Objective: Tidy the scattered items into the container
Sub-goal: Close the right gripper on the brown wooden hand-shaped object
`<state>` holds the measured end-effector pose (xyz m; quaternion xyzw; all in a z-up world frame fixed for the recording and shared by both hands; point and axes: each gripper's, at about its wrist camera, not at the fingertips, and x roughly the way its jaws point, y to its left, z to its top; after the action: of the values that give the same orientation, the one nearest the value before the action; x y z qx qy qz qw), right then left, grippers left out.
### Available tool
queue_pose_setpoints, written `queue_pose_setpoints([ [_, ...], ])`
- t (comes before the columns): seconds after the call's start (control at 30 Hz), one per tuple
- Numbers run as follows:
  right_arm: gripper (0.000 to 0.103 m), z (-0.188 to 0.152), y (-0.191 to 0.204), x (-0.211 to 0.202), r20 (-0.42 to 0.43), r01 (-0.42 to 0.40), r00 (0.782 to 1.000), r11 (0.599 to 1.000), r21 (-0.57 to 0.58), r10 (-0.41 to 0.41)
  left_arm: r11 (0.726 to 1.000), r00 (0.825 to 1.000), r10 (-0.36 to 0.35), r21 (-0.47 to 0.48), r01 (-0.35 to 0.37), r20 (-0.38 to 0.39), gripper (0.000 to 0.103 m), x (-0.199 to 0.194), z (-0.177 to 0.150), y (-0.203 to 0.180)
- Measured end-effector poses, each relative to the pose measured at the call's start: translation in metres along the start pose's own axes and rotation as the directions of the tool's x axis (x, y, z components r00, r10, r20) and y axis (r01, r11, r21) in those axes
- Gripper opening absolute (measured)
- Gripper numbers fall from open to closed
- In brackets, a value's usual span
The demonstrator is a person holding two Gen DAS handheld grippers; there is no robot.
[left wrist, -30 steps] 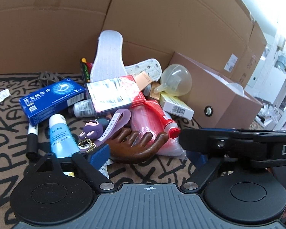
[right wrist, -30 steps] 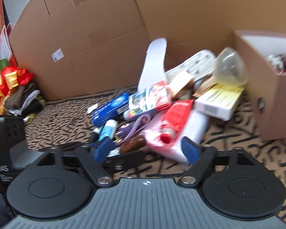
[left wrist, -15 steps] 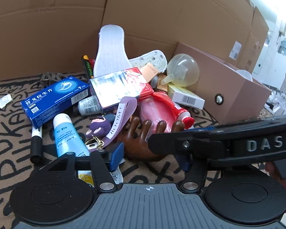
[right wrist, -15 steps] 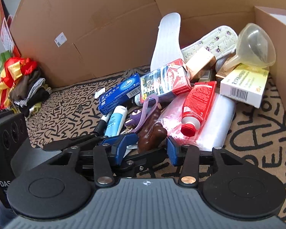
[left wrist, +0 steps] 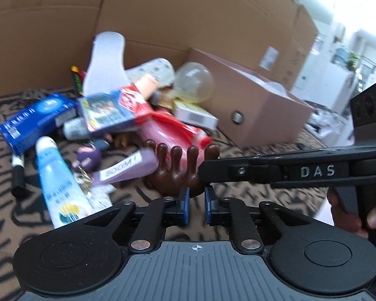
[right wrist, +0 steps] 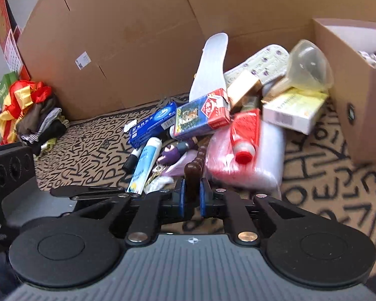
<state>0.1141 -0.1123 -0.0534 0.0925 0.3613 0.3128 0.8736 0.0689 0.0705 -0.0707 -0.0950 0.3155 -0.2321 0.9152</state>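
Note:
A brown wooden hand (left wrist: 175, 173) stands with its fingers up at the near edge of a pile of items on the patterned mat. My right gripper (right wrist: 191, 195) is closing, and its blue pads press the wooden hand (right wrist: 191, 175) from both sides. In the left wrist view the right gripper (left wrist: 203, 173) comes in from the right onto the hand. My left gripper (left wrist: 196, 200) is closing to a narrow gap just short of the hand's base, and nothing shows between its pads. The open cardboard box (right wrist: 351, 82) stands at the right.
The pile holds a blue carton (left wrist: 35, 123), a blue-white tube (left wrist: 57, 180), a red tube (left wrist: 173, 130), a clear funnel (left wrist: 195, 82), a white insole (left wrist: 105, 60), a purple strap (left wrist: 127, 168) and a marker (left wrist: 17, 175). Tall cardboard walls stand behind. Clothes (right wrist: 30, 115) lie far left.
Both grippers went from wide open to nearly closed. The right gripper closed around the wooden hand, which now stands upright instead of lying flat. The left gripper has edged nearer to the pile.

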Motion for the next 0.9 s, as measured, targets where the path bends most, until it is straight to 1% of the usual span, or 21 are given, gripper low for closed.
queue_pose_setpoints([
  [0.03,0.013,-0.004,-0.003,-0.005,-0.001,-0.003,1.0,1.0,0.009,0.003,1.0,1.0,-0.008,0.001,0.008,-0.006,0.01,-0.002,-0.002,-0.001],
  [0.07,0.013,-0.007,-0.007,-0.011,-0.002,-0.006,1.0,1.0,0.018,0.006,1.0,1.0,-0.009,-0.005,0.009,-0.007,0.016,-0.004,-0.003,-0.001],
  [0.1,0.013,-0.011,-0.01,-0.016,-0.003,-0.008,1.0,1.0,0.028,0.008,1.0,1.0,-0.01,-0.011,0.01,-0.007,0.026,-0.005,-0.004,-0.001],
  [0.13,0.013,-0.016,-0.015,-0.021,-0.007,0.004,1.0,0.999,0.04,-0.004,1.0,1.0,-0.01,-0.018,0.01,-0.008,0.03,-0.007,-0.006,-0.001],
  [0.17,0.013,-0.02,-0.02,-0.025,-0.009,0.025,1.0,0.998,0.05,-0.024,1.0,1.0,-0.015,-0.026,0.015,-0.007,0.033,-0.007,-0.005,-0.001],
  [0.27,0.013,-0.03,-0.036,-0.029,-0.024,0.124,0.992,0.988,0.094,-0.122,0.999,1.0,-0.028,-0.039,0.027,-0.008,0.034,-0.003,-0.003,-0.003],
  [0.3,0.015,-0.033,-0.041,-0.029,-0.028,0.162,0.987,0.98,0.113,-0.159,0.999,0.999,-0.029,-0.036,0.028,-0.015,0.036,0.001,-0.002,-0.004],
  [0.33,0.016,-0.035,-0.047,-0.029,-0.032,0.194,0.981,0.972,0.129,-0.192,0.999,0.999,-0.029,-0.033,0.029,-0.022,0.039,0.005,-0.001,-0.005],
  [0.37,0.016,-0.037,-0.05,-0.031,-0.027,0.192,0.981,0.971,0.142,-0.19,0.999,0.999,-0.03,-0.03,0.029,-0.03,0.045,0.009,0.0,-0.007],
  [0.4,0.018,-0.038,-0.053,-0.032,-0.021,0.189,0.982,0.97,0.154,-0.188,0.999,0.999,-0.022,-0.032,0.021,-0.034,0.054,0.013,0.001,-0.007],
  [0.43,0.02,-0.04,-0.056,-0.033,-0.015,0.186,0.982,0.969,0.164,-0.186,0.999,0.999,-0.01,-0.04,0.008,-0.032,0.06,0.016,0.001,-0.007],
  [0.47,0.027,-0.039,-0.056,-0.034,-0.008,0.18,0.983,0.97,0.164,-0.181,0.999,1.0,0.005,-0.05,-0.006,-0.027,0.068,0.017,0.002,-0.006],
  [0.5,0.035,-0.039,-0.056,-0.034,-0.002,0.174,0.984,0.971,0.163,-0.176,0.998,1.0,0.016,-0.061,-0.018,-0.02,0.071,0.018,0.003,-0.005],
  [0.57,0.037,-0.039,-0.058,-0.035,0.007,0.167,0.985,0.974,0.155,-0.17,0.996,1.0,0.011,-0.087,-0.013,-0.022,0.071,0.02,0.005,0.001],
  [0.7,0.037,-0.038,-0.061,-0.029,0.008,0.148,0.989,0.977,0.156,-0.151,0.99,0.998,-0.016,-0.143,0.008,-0.055,0.071,0.028,0.007,0.012],
  [0.83,0.037,-0.035,-0.062,-0.025,0.012,0.132,0.991,0.978,0.159,-0.135,0.988,0.997,-0.049,-0.148,0.039,-0.068,0.07,0.037,0.01,0.013],
  [0.87,0.037,-0.035,-0.063,-0.024,0.012,0.125,0.992,0.979,0.162,-0.129,0.989,0.996,-0.057,-0.143,0.046,-0.072,0.068,0.039,0.011,0.013],
  [0.9,0.036,-0.035,-0.063,-0.023,0.013,0.117,0.993,0.98,0.162,-0.121,0.99,0.996,-0.054,-0.132,0.043,-0.076,0.063,0.041,0.012,0.012],
])
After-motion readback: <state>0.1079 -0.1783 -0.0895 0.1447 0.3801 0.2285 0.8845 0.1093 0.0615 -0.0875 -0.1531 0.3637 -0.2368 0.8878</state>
